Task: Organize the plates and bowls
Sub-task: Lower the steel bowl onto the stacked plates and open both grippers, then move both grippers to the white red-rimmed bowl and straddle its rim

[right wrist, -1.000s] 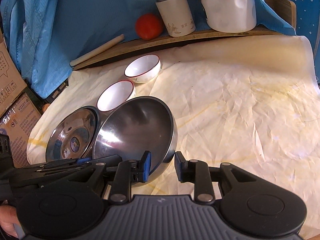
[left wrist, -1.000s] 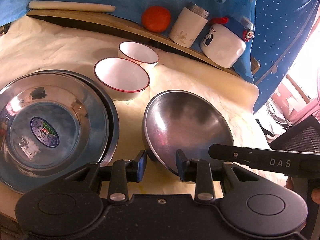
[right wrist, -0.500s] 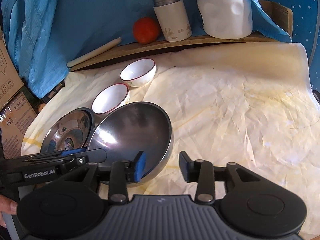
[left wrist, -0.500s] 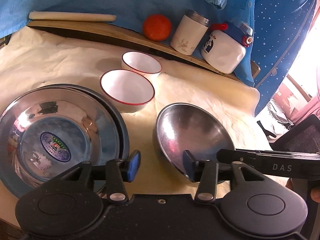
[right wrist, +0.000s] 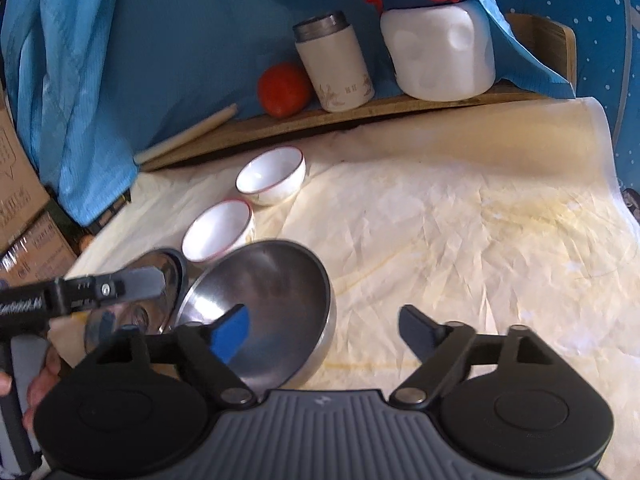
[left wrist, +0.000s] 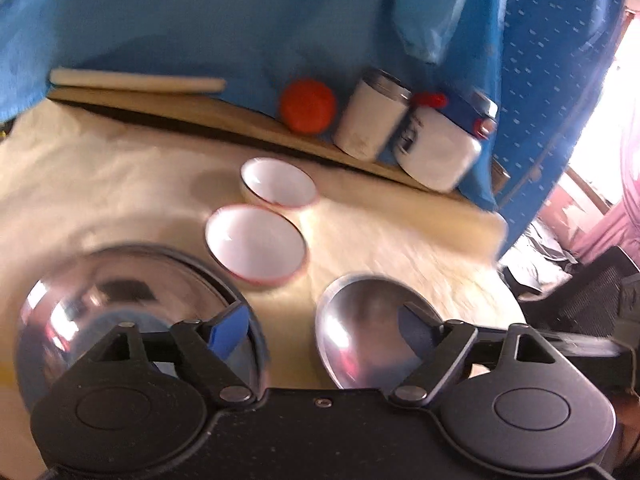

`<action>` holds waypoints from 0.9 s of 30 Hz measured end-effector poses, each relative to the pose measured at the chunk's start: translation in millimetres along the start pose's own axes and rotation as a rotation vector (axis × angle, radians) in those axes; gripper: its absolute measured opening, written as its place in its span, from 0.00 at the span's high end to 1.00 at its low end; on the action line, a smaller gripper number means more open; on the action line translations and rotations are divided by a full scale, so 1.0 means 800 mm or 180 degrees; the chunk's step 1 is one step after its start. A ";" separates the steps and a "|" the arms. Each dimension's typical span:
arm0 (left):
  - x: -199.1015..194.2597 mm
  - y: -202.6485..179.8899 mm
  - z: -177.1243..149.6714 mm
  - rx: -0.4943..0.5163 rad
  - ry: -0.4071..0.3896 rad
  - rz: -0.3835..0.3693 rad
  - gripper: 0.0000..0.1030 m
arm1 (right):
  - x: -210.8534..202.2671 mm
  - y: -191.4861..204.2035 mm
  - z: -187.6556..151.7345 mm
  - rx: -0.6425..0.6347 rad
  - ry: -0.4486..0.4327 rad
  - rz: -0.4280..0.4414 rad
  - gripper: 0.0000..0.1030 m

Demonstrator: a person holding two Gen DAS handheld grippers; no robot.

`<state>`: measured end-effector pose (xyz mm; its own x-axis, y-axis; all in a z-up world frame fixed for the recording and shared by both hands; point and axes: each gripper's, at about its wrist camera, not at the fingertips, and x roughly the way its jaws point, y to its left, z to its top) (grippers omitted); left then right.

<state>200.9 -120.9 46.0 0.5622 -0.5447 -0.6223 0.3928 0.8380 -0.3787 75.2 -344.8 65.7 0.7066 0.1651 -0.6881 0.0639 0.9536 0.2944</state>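
Observation:
A steel bowl [left wrist: 360,320] [right wrist: 272,296] rests on the cream cloth, free of both grippers. Left of it lie stacked steel plates [left wrist: 120,292] [right wrist: 168,268]. Two white red-rimmed bowls stand behind: a near one [left wrist: 256,240] [right wrist: 218,232] and a far one [left wrist: 278,182] [right wrist: 272,178]. My left gripper [left wrist: 326,330] is open and empty above the gap between plates and steel bowl. My right gripper [right wrist: 324,330] is open and empty, its left finger over the steel bowl's rim.
At the back a wooden board [right wrist: 360,114] carries a rolling pin [left wrist: 136,80], an orange fruit [right wrist: 284,88], a white thermos [right wrist: 334,64] and a white jug with blue lid [right wrist: 440,48]. Blue cloth hangs behind. Cardboard boxes [right wrist: 24,216] stand left. The cloth's right edge [right wrist: 616,200] drops off.
Both grippers opened wide and let go of the steel bowl, which now sits on the cloth. Both pulled back and up, so the scene looks farther away.

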 end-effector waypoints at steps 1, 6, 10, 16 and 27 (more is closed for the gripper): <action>0.002 0.006 0.007 -0.0006 0.0003 0.0033 0.12 | 0.002 -0.002 0.003 0.0020 0.0001 0.0037 0.13; 0.015 0.036 0.039 -0.0033 0.0001 0.0309 0.06 | 0.012 -0.008 0.015 0.0075 0.0003 0.0105 0.06; 0.032 0.060 0.058 -0.0018 0.0025 0.0528 0.01 | 0.024 -0.008 0.027 0.0120 0.0004 0.0158 0.01; 0.069 0.074 0.072 0.0260 0.0266 0.0702 0.01 | 0.052 -0.006 0.043 0.0159 0.0035 0.0238 0.01; 0.095 0.086 0.081 0.0398 0.0445 0.0685 0.01 | 0.106 0.007 0.072 0.0102 0.0220 0.0316 0.00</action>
<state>318.0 -106.9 16.9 0.5400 -0.3377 -0.7710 0.3667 0.9189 -0.1456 176.3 -339.7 47.6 0.6604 0.2765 -0.6982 0.0192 0.9232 0.3838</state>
